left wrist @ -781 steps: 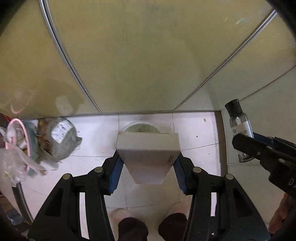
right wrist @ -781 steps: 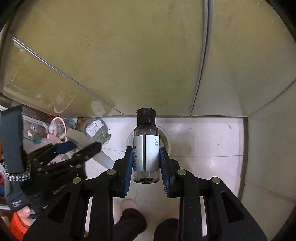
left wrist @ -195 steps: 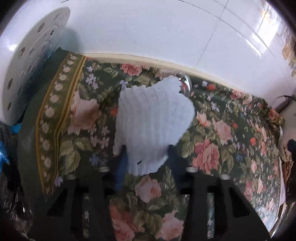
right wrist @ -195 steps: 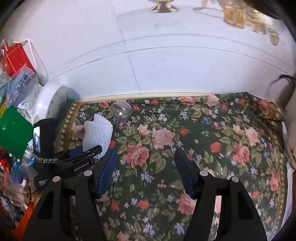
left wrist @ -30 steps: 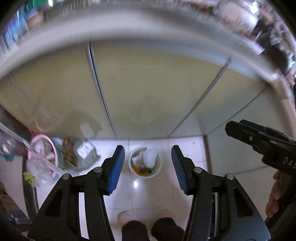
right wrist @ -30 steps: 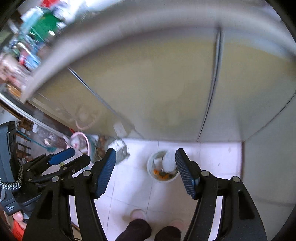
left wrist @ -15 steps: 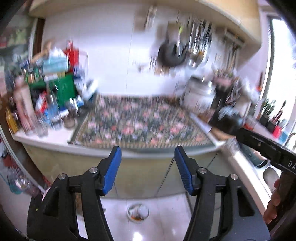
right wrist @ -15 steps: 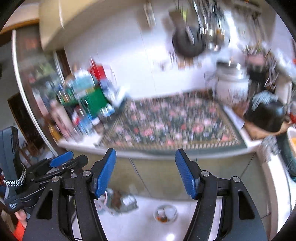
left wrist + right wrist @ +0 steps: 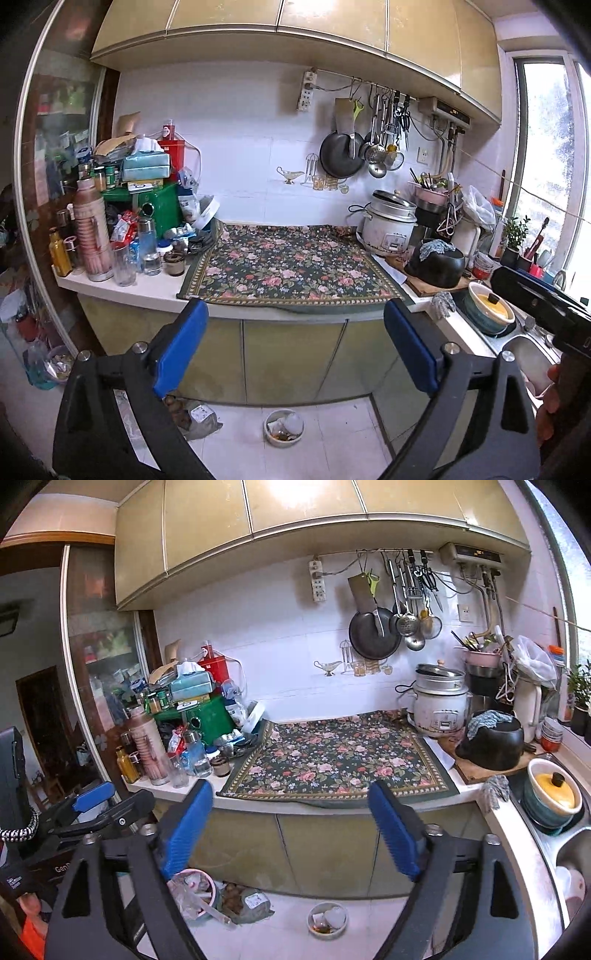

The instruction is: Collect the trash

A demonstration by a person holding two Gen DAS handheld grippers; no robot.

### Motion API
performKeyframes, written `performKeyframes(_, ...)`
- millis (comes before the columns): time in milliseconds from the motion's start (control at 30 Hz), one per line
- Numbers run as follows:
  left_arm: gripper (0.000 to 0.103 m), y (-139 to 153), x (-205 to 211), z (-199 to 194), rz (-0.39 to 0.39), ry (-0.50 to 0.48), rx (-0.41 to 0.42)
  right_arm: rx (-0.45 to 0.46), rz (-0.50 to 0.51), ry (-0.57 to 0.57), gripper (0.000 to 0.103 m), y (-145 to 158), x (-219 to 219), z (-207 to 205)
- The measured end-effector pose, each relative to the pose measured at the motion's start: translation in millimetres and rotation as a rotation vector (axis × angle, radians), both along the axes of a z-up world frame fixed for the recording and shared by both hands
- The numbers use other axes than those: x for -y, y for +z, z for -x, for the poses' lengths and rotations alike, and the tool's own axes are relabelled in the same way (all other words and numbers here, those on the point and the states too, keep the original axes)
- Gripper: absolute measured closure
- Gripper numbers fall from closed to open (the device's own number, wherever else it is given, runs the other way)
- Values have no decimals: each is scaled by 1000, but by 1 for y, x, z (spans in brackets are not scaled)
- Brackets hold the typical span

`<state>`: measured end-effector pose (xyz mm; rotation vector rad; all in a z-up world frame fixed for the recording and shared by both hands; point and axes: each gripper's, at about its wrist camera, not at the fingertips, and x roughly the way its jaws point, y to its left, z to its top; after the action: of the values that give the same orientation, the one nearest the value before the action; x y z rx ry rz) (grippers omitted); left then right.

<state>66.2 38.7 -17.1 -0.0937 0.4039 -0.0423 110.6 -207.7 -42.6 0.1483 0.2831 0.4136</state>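
Up at table height, the left gripper (image 9: 295,347) has its fingers spread wide, holding nothing. Likewise the right gripper (image 9: 291,830). Neither touches the trash bowl (image 9: 283,428) on the floor.

"Gen", perhaps, on left gripper (image 9: 92,808).

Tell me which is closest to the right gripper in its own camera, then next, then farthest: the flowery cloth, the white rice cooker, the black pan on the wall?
1. Flowery cloth, on the counter straight ahead.
2. White rice cooker, behind the cloth, at right.
3. Black pan, hanging on the back wall.

Trash bowl (image 9: 283,429) contents too small to identify (sink (image 9: 576,849) cropped)
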Motion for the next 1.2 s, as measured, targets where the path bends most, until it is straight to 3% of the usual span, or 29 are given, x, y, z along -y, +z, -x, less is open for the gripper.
performKeyframes(67, 6, 0, -1, 14, -9, 2, 2, 0, 3, -17, 0, -1, 1, 9)
performKeyframes(367, 5, -1, -6, 29, -8, 4, 6, -3, 32, -42, 0, -3, -9, 31)
performKeyframes(1200, 5, 2, 1, 19, -6, -4, -3, -28, 32, -30, 0, -3, -6, 30)
